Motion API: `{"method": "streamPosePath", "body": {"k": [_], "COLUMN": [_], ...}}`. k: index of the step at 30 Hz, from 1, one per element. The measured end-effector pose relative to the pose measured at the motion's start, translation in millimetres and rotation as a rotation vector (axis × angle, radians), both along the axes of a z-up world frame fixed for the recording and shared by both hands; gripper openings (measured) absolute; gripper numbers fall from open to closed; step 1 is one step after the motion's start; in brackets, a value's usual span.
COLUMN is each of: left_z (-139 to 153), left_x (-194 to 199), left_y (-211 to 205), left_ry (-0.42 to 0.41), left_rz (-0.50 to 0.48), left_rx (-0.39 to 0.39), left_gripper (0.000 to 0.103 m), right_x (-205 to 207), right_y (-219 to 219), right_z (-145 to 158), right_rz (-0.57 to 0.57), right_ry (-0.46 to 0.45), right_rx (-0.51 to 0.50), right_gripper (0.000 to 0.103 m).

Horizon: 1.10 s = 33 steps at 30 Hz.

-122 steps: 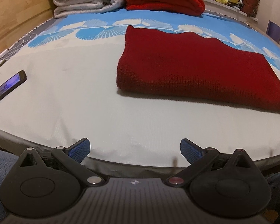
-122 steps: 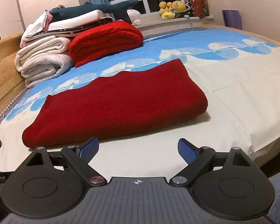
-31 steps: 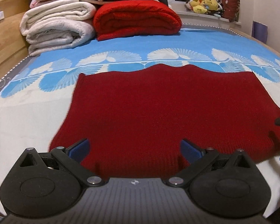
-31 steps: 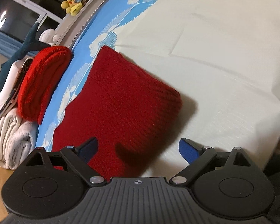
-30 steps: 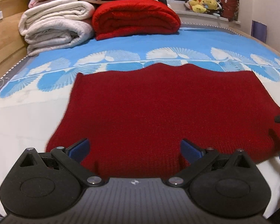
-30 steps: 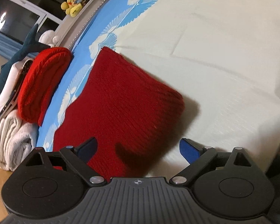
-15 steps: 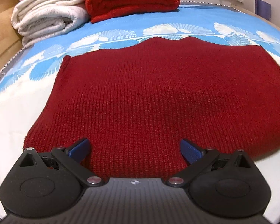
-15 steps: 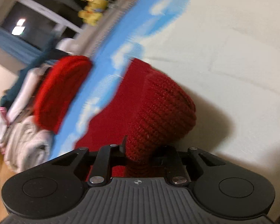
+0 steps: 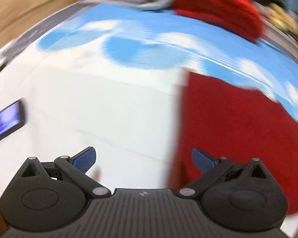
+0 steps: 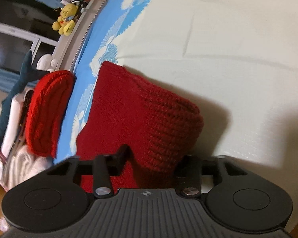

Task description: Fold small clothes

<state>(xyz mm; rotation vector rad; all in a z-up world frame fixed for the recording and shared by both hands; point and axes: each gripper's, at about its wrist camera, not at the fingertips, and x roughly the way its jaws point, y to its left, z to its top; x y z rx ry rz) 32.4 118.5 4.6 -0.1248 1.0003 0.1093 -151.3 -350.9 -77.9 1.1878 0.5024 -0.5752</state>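
Note:
A dark red knit garment (image 10: pixel 149 109) lies folded flat on the bed sheet (image 10: pixel 238 59). My right gripper (image 10: pixel 157 158) is shut on its near right corner, and the knit bunches up in a hump between the fingers. In the blurred left wrist view, the garment (image 9: pixel 238 138) fills the right half, its left edge running down the middle. My left gripper (image 9: pixel 143 158) hangs open over that edge. Its right pad (image 9: pixel 202 160) is above the knit and its left pad (image 9: pixel 85 158) above bare sheet, with nothing held.
A phone (image 9: pixel 6 121) with a lit screen lies on the sheet at the left. A folded bright red blanket (image 10: pixel 47 111) and white bedding (image 10: pixel 25 164) are stacked at the head of the bed. A yellow plush toy (image 10: pixel 66 18) sits on the window sill.
My right gripper closed on the garment's corner and pulled it up into a hump. My left gripper swept from over the garment's middle to its left edge, still open.

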Motion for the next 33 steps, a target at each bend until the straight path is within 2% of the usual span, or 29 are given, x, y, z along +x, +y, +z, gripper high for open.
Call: {"method": "streamPosePath", "body": {"k": [2,3,5,7,9,10,14,17,19,20,22,23,24,25,26,28,30,33], "left_z": [-11.4,-14.5,-13.5,-9.5,-4.4,-2.1,5.2,9.0,8.2,7.6,6.7,6.6,6.0,5.6,5.0,3.7,3.2,3.5], "left_x": [10.4,14.0,16.5,17.2,13.5,12.7,10.6,5.9,6.7,7.4,6.8,7.1,6.9,5.9,5.9,5.5,5.6,5.0], "left_y": [37.5,52.7,80.5,98.7,109.6,113.6,124.4,124.6,125.4,124.8,123.4,122.5,122.0,121.9,121.4,120.4,119.1,114.0], "left_ry": [0.034,0.068,0.086,0.082,0.065,0.054,0.022,0.024,0.026,0.025,0.022,0.023,0.023,0.024,0.026,0.031,0.034,0.033], "left_rz": [0.121,0.158,0.186,0.209,0.230,0.234,0.259,0.270,0.274,0.272,0.272,0.270,0.270,0.271,0.271,0.267,0.264,0.250], "left_rx": [0.034,0.014,-0.138,-0.208,-0.189,-0.180,-0.178,-0.198,-0.207,-0.207,-0.198,-0.197,-0.197,-0.198,-0.199,-0.203,-0.211,-0.216], "left_gripper": [0.102,0.101,0.101,0.101,0.101,0.101,0.101,0.101,0.101,0.101,0.101,0.101,0.101,0.101,0.101,0.101,0.101,0.101], "right_x": [6.2,10.3,23.3,46.8,72.2,86.8,122.2,121.7,110.6,104.7,98.0,94.8,91.4,90.9,94.6,99.2,95.1,88.2], "right_y": [4.7,7.1,18.9,44.3,82.2,111.4,227.2,320.7,364.9,381.3,399.1,403.9,406.7,405.0,400.4,387.3,377.9,361.1], "right_z": [9.3,14.1,28.3,50.2,72.8,84.8,100.4,76.3,45.8,27.3,-4.4,-14.4,-20.3,-20.1,-15.7,0.6,14.9,35.9], "right_rz": [0.000,-0.002,-0.005,0.024,0.094,0.158,0.429,0.719,0.946,1.065,1.240,1.256,1.227,1.213,1.220,1.235,1.272,1.315], "right_ry": [0.031,0.059,0.145,0.240,0.269,0.265,0.193,0.104,0.066,0.066,0.118,0.126,0.120,0.110,0.097,0.042,-0.014,-0.110], "right_rx": [-0.045,-0.067,-0.139,-0.315,-0.542,-0.689,-1.132,-1.466,-1.615,-1.654,-1.641,-1.655,-1.709,-1.719,-1.670,-1.545,-1.445,-1.202], "right_gripper": [0.019,0.018,0.017,0.016,0.016,0.016,0.016,0.016,0.016,0.016,0.017,0.019,0.021,0.023,0.029,0.034,0.049,0.053]}}
